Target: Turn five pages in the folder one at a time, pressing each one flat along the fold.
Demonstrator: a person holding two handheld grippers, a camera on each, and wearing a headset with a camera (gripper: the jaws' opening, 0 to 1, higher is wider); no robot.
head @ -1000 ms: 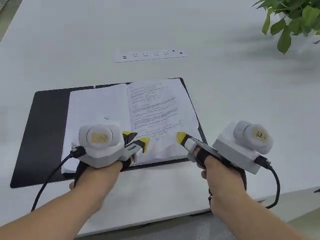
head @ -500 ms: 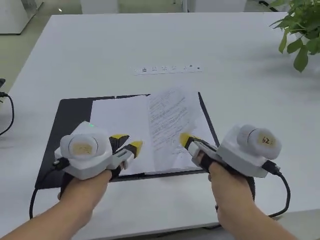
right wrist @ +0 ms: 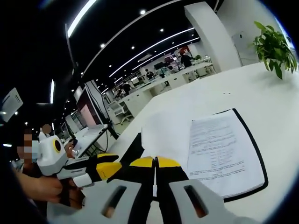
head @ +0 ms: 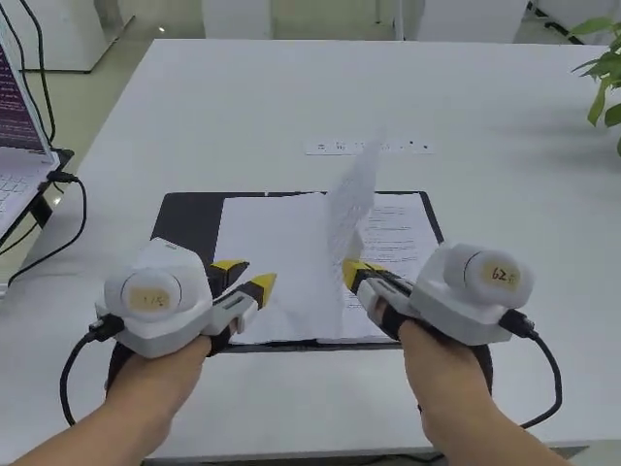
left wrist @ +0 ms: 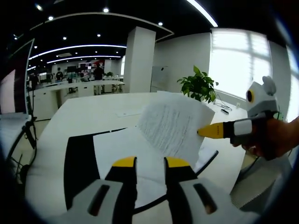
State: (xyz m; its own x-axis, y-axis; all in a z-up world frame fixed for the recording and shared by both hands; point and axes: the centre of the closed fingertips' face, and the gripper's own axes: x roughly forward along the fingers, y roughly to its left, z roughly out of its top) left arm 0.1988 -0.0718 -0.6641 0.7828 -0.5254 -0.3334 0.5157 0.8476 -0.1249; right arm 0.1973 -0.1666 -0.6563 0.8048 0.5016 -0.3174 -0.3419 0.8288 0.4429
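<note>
Right gripper was clamped on the near edge of one page. The page stood almost upright just ahead of its tips, over the fold of the open folder. Half a second earlier the same page leaned low to the right, and a second earlier it lay flat. Left gripper hovered just beside the right one, over the left-hand sheet, jaws slightly spread, holding nothing. Right gripper's cap read "62". Print on the page was too small to read.
</note>
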